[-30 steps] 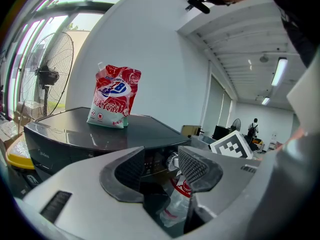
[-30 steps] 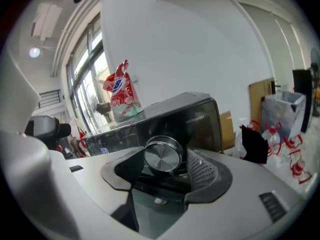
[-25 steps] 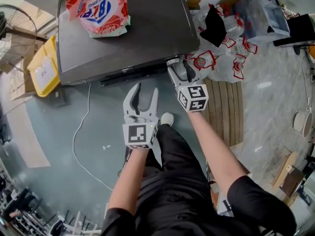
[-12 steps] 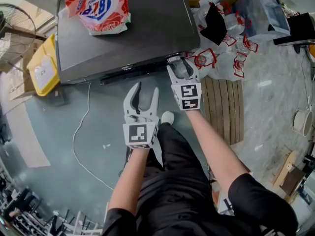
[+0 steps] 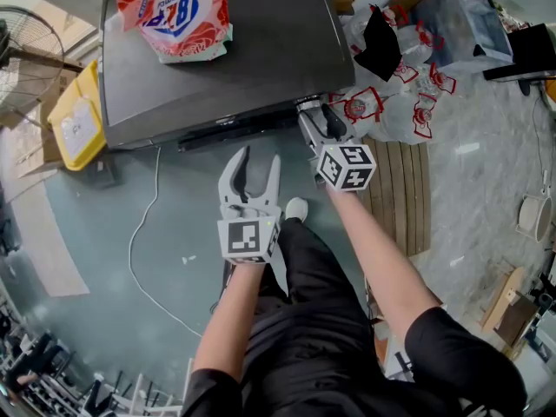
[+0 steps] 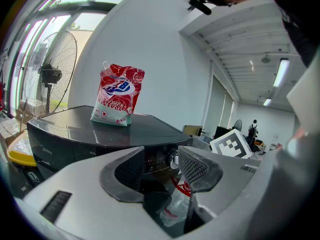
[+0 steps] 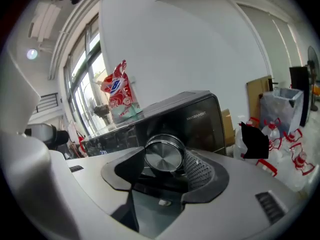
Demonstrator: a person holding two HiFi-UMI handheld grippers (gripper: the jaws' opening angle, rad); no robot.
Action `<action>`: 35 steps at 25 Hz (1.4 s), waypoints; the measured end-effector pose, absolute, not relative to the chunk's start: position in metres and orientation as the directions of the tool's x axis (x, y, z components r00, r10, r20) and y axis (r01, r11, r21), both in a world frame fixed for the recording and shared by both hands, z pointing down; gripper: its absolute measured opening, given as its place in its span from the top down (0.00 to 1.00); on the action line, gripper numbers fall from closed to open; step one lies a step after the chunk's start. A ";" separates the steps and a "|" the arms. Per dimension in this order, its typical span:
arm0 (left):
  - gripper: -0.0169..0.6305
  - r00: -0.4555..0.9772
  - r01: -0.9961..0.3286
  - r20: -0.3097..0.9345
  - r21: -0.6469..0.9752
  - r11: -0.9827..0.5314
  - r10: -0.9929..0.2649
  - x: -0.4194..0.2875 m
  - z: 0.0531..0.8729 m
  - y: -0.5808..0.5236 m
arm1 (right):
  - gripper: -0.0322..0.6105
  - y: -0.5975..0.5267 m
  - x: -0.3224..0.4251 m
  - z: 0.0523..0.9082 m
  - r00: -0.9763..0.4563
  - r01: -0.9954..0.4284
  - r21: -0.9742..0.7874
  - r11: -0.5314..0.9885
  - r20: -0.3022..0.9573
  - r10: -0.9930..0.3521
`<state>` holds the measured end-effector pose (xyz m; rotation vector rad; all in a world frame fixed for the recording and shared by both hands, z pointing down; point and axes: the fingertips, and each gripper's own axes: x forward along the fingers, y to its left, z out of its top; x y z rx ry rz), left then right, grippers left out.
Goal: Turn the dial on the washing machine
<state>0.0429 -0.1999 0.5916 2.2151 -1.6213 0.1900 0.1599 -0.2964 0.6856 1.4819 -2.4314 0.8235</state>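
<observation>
The dark grey washing machine (image 5: 217,50) fills the upper left of the head view. Its round silver dial (image 7: 163,154) sits at the front right corner of the control panel. My right gripper (image 5: 318,118) is at that corner, shut on the dial, with a jaw on each side of it. In the head view the gripper hides the dial. My left gripper (image 5: 258,165) hangs open in front of the machine, below the panel, with nothing between its fingers; in the left gripper view (image 6: 160,170) the panel shows through the gap.
A red and white detergent bag (image 5: 178,11) stands on the machine's lid. To the left are a yellow bin (image 5: 76,115) and a fan (image 6: 50,69). White plastic bags (image 5: 391,102) and a wooden pallet (image 5: 395,189) lie to the right. A white cable (image 5: 143,233) runs over the floor.
My right gripper has rolled on the dial, first one way and then back clockwise, as its marker cube shows. The left gripper has not moved.
</observation>
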 end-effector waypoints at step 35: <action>0.68 0.320 -0.938 0.331 0.240 -0.248 -0.888 0.047 0.595 -0.185 | 0.57 -0.295 0.154 0.680 -0.420 -0.905 -0.123 0.408 0.418 -0.806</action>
